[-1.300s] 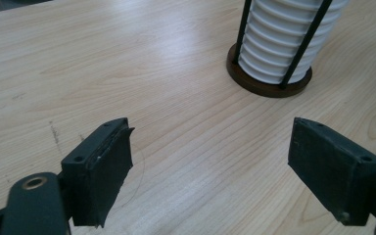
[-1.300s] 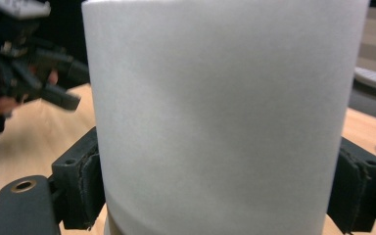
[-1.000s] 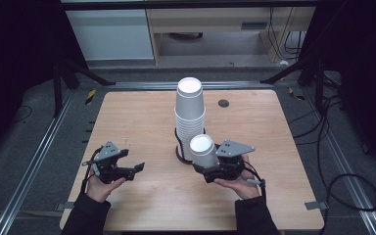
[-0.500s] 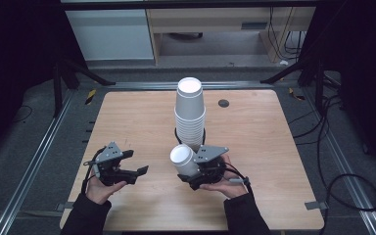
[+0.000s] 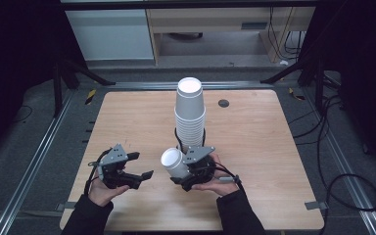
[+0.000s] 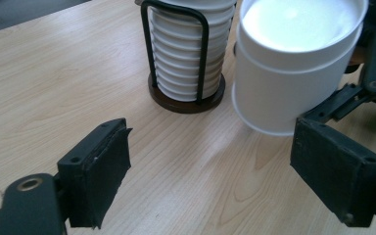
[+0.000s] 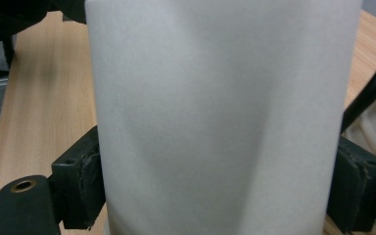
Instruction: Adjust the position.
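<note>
Cup [image 5: 172,163]: white paper cup, single, clamped across its wall by the right gripper [image 5: 188,172]. It sits above the near middle of the table [image 5: 254,147], just in front of the holder, clear of the wood. The left gripper view shows its closed white base [image 6: 301,22] facing that camera and slightly up, so the long axis is tilted: base up and toward the person's left, mouth down and toward the right gripper. In the right gripper view its wall [image 7: 220,117] stands between both pads, each pressed against a side. Whether anything is inside cannot be told; the mouth is hidden.

Right gripper: jaws drawn in to cup width, holding the cup. Held in the person's right hand [image 5: 220,183], near edge of the table, right of centre.

Holder [image 6: 186,100]: round dark base with black wire uprights, standing on the table just behind the cup. Contents: stack [image 5: 190,110] of white paper cups, nested upside down, bases up, upright, rising well above the wire.

Left gripper [image 5: 137,167]: jaws wide apart, nothing between them. It points toward the held cup, which lies near its far jaw; touching or not cannot be told. Held in the left hand [image 5: 103,191], near left of the table.

Table: light wood, rounded corners, a small dark round fitting [image 5: 223,103] toward the far side.
</note>
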The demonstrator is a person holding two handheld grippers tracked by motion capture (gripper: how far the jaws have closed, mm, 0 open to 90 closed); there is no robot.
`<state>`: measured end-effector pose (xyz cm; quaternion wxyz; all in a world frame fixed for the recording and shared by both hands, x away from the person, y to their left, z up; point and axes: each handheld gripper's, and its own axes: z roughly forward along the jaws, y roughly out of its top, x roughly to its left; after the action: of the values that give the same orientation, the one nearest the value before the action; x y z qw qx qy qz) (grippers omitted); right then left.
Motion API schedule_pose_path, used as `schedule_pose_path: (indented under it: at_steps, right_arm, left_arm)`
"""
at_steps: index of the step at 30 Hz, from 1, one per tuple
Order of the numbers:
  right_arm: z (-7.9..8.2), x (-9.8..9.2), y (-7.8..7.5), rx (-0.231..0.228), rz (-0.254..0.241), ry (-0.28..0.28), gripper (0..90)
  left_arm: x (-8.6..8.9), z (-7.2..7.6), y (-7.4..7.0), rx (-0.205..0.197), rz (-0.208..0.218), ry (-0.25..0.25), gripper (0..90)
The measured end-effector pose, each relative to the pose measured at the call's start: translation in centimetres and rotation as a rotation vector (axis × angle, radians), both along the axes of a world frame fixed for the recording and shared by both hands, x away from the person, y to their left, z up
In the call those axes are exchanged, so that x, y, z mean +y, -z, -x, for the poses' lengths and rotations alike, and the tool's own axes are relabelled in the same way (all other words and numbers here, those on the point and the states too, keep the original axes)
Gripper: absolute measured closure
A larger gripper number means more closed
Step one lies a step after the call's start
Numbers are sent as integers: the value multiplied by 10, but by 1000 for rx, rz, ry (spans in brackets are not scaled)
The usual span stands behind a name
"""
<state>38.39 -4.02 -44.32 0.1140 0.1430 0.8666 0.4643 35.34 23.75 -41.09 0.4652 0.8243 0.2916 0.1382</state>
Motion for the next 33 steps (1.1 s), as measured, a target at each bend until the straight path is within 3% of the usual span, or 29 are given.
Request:
schedule_pose_path:
  at_steps: [14, 33]
  right_arm:
    - [0, 26, 5, -11, 45, -59, 139]
    - [6, 56, 9, -36, 55, -112, 139]
  left_arm:
    - [-9, 4, -3, 23, 36, 38, 132]
    - [-20, 4, 0, 47, 23, 53, 142]
